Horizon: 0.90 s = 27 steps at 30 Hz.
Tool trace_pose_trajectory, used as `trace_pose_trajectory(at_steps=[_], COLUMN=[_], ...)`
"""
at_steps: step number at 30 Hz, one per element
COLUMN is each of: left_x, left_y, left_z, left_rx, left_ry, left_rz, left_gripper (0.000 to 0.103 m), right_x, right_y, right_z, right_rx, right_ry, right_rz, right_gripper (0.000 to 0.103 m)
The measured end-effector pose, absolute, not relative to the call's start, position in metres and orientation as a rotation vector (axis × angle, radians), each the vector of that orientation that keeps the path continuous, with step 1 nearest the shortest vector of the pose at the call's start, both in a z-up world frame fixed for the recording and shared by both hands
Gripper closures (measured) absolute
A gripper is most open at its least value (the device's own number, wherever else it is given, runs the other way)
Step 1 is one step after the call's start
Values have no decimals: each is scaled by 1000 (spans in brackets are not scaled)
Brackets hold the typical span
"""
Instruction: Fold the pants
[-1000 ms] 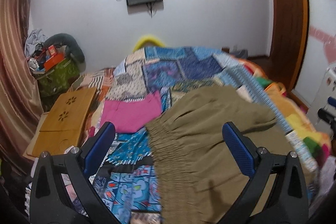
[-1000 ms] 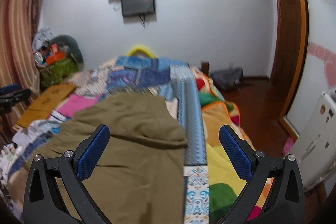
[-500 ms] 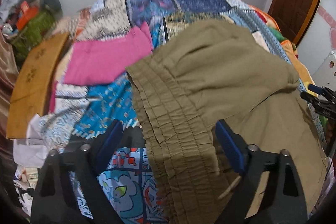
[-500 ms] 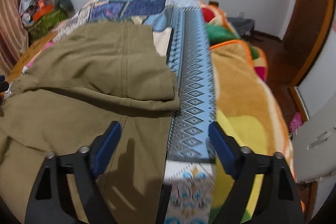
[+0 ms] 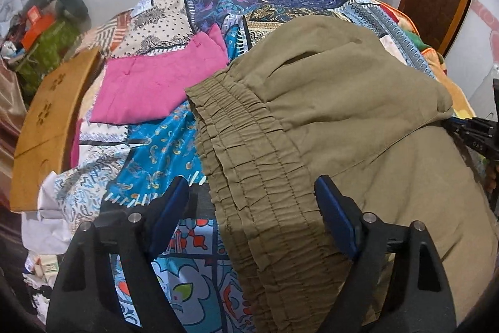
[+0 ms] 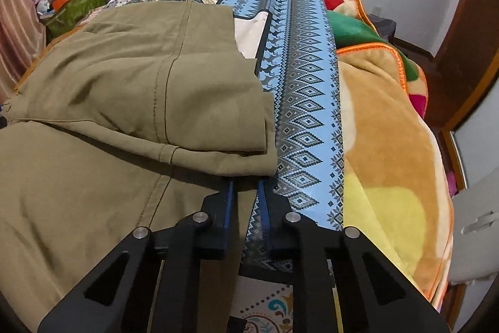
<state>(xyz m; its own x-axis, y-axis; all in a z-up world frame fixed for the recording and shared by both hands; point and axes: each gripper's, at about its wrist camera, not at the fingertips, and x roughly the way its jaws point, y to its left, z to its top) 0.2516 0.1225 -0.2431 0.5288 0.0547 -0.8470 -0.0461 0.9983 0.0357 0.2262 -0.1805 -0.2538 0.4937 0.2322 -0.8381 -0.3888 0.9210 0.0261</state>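
Olive-green pants (image 5: 327, 120) lie on a patchwork bedspread, one part folded back over the rest. Their gathered elastic waistband (image 5: 249, 170) runs between the fingers of my left gripper (image 5: 252, 198), which is open just above it. In the right wrist view the folded layer (image 6: 140, 89) ends in a corner at the right. My right gripper (image 6: 246, 186) has its fingertips tucked under that corner, jaws nearly together on the fabric. The right gripper also shows at the right edge of the left wrist view (image 5: 474, 130).
A pink garment (image 5: 156, 86) lies left of the pants. A wooden lap table (image 5: 50, 120) stands at the bed's left side. A plush orange and yellow blanket (image 6: 389, 145) covers the bed's right side. A white appliance (image 6: 474, 223) stands at far right.
Both grippers came down toward the bed. My right gripper closed from wide open onto the corner of the folded layer. My left gripper stayed open and moved closer over the waistband.
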Motion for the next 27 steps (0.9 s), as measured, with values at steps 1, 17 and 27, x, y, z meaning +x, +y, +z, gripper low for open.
trace_pose_trajectory(at_steps=[1,17,27], left_x=[251,263,299], left_y=[123,130,133], left_z=[-244,-218,-252], left_rx=[10,-36,-103], left_ry=[1009,993,1106], left_rz=[61,31,-43], left_gripper=[18,15,15], right_x=[223,218,275], right_y=[-181,-181,-174], right_z=[-254,-217,-230], right_rx=[-179,-179,-116], right_ry=[987,931,958], right_rz=[375,409,441], right_gripper=[92,53,53])
